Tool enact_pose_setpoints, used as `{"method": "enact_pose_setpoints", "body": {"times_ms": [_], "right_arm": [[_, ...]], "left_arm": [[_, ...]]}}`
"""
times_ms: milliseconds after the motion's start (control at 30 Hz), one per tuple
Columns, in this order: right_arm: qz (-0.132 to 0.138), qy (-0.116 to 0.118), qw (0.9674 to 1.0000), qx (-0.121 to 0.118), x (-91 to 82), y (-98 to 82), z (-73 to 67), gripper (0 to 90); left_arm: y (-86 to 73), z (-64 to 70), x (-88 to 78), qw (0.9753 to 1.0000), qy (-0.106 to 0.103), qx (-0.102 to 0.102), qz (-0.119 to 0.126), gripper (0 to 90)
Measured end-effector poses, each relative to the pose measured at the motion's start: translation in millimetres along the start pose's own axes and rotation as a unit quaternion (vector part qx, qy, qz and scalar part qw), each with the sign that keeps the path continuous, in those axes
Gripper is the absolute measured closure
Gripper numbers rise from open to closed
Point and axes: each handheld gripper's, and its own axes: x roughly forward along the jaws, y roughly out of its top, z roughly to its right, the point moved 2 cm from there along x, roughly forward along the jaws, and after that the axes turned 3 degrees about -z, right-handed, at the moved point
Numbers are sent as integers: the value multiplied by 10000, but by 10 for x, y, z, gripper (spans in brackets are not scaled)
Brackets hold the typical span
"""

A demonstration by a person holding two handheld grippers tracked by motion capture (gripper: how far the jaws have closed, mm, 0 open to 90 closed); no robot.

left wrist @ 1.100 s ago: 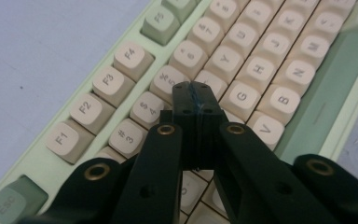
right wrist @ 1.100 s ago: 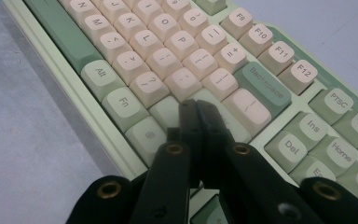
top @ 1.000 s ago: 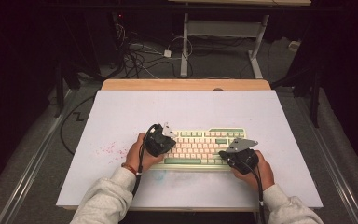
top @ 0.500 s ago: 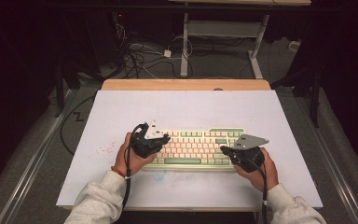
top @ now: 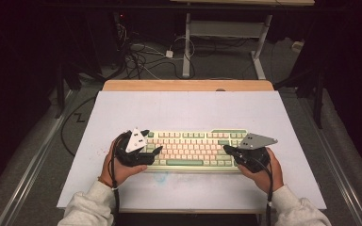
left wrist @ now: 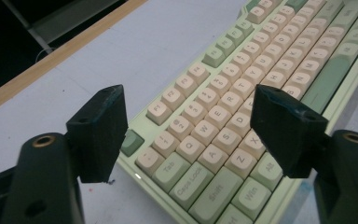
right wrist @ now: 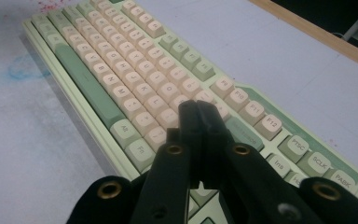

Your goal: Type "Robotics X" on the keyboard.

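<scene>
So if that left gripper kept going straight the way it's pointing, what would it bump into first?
Probably the keyboard: the left gripper, jaws open, points over its left-hand keys, though depth is hard to judge.

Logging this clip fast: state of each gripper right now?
Left gripper: jaws have just been opening, now open, nothing held, over the keyboard.
Right gripper: jaws shut, empty, over the keyboard's right end.
</scene>
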Motion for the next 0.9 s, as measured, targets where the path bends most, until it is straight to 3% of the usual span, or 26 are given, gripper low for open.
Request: {"method": "enact_pose_setpoints", "body": {"times_ms": [133, 533, 700, 833, 900], "right_arm": [[35, -10, 10000, 16, -12, 10, 6, 900], [117, -13, 9999, 38, 10, 72, 32, 900], [86, 35, 10000, 25, 88, 119, 11, 900], [19, 99, 9999, -70, 188, 156, -31, 900], [-17, 120, 9999, -115, 237, 179, -50, 900]], "left_arm": [[-119, 6, -74, 10000, 43, -32, 5, 207], [-418, 97, -266, 9999, 61, -115, -88, 204], [-483, 116, -303, 9996, 52, -241, -129, 204], [-499, 126, -322, 9998, 97, -151, -121, 207], [-509, 140, -325, 9996, 53, -223, -165, 209]]}}
